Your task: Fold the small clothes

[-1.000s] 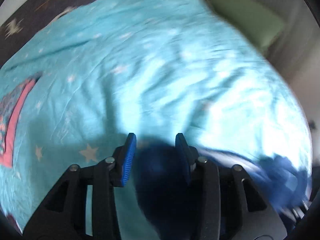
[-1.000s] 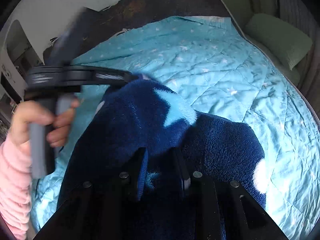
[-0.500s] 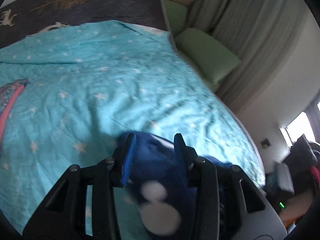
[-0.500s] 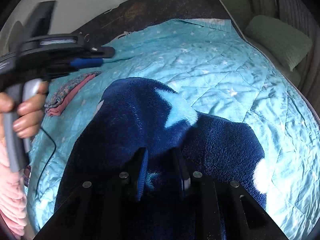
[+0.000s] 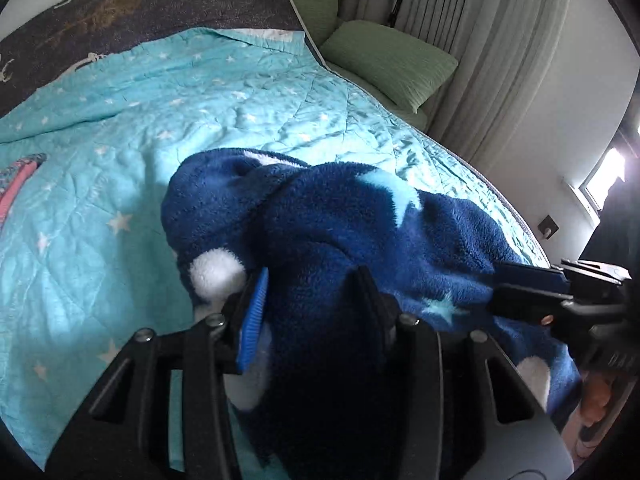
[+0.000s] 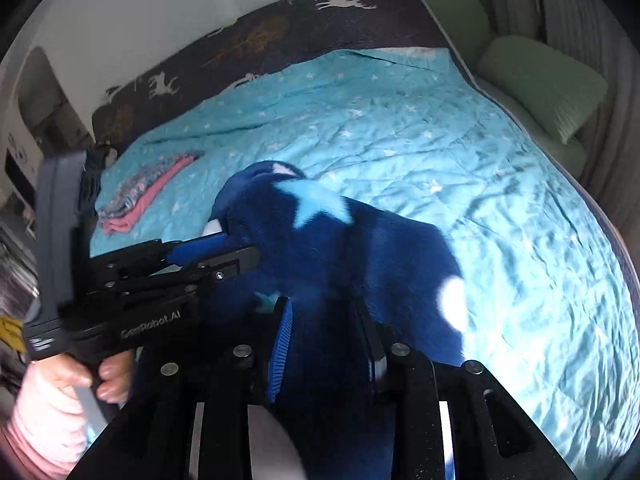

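Note:
A dark blue fleece garment [image 5: 360, 220] with pale stars and white spots lies bunched on the turquoise quilt [image 5: 160, 100]. My left gripper [image 5: 310, 280] has a thick fold of it between its fingers, and the jaws are opening. In the right wrist view the garment [image 6: 360, 248] also fills my right gripper [image 6: 322, 316], whose jaws are opening too. The left gripper [image 6: 240, 246] reaches in from the left onto the garment's near edge. The right gripper [image 5: 508, 280] shows at the right edge of the left wrist view, against the fleece.
Folded pink and patterned clothes [image 6: 148, 196] lie on the quilt's left side. A dark deer-print cover [image 6: 280, 28] runs along the far end of the bed. Green pillows [image 6: 544, 80] and curtains [image 5: 500, 40] line the right side. A hand [image 6: 108, 376] in a pink sleeve holds the left gripper.
The left gripper has swung from up at the left down onto the garment, beside the right gripper. Both pairs of jaws stand a little wider. The fleece has bunched up further.

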Demonstrator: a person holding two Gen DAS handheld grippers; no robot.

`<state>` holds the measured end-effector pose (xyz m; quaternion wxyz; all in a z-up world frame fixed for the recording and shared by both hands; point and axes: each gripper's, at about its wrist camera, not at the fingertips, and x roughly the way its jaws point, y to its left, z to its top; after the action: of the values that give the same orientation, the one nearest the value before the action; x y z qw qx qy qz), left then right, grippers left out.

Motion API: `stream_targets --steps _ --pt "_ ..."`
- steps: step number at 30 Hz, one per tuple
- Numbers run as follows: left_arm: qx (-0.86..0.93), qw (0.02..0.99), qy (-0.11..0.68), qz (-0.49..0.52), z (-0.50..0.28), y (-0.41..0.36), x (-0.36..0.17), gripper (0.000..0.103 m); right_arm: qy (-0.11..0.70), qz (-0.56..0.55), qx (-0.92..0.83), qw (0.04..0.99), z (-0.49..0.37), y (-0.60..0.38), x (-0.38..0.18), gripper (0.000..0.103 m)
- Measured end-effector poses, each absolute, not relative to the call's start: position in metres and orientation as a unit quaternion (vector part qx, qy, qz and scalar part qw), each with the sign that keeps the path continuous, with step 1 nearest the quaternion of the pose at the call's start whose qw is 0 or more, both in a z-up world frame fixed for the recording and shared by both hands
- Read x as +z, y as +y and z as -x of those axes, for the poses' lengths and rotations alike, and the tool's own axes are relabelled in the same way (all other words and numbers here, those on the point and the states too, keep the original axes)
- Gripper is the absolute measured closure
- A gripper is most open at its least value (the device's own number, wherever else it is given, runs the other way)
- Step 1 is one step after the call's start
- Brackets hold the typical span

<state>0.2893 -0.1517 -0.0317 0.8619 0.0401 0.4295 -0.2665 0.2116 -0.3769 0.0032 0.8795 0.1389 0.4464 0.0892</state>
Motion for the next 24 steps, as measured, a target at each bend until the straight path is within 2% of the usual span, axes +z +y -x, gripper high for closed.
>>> stream_targets --steps 4,9,11,15,20,24 --pt "-0.274 0.861 0.427 -0.009 -0.273 -0.137 -0.007 0.057 0.448 -0.202 0.101 0.865 -0.19 -0.407 0.004 0.07" --pt "-0.33 0.85 0.411 0.012 -0.232 -0.125 0.019 0.056 0.446 -0.168 0.106 0.873 -0.157 -0.399 0.012 0.068" --pt "-0.345 0.841 0.416 -0.002 -0.221 -0.129 0.015 0.055 0.453 -0.121 0.094 0.878 -0.149 -0.384 0.008 0.062" --pt "-0.3 0.856 0.413 -0.08 -0.226 -0.149 -0.024 0.053 0.469 -0.107 0.063 0.875 -0.167 -0.375 -0.019 0.06" --pt "-0.298 0.851 0.428 -0.054 -0.237 -0.148 -0.025 0.053 0.478 -0.154 0.061 0.862 -0.186 -0.391 -0.029 0.059" --pt "-0.305 0.855 0.42 -0.024 -0.22 -0.134 -0.004 0.053 0.468 -0.146 0.064 0.869 -0.159 -0.392 -0.008 0.059"
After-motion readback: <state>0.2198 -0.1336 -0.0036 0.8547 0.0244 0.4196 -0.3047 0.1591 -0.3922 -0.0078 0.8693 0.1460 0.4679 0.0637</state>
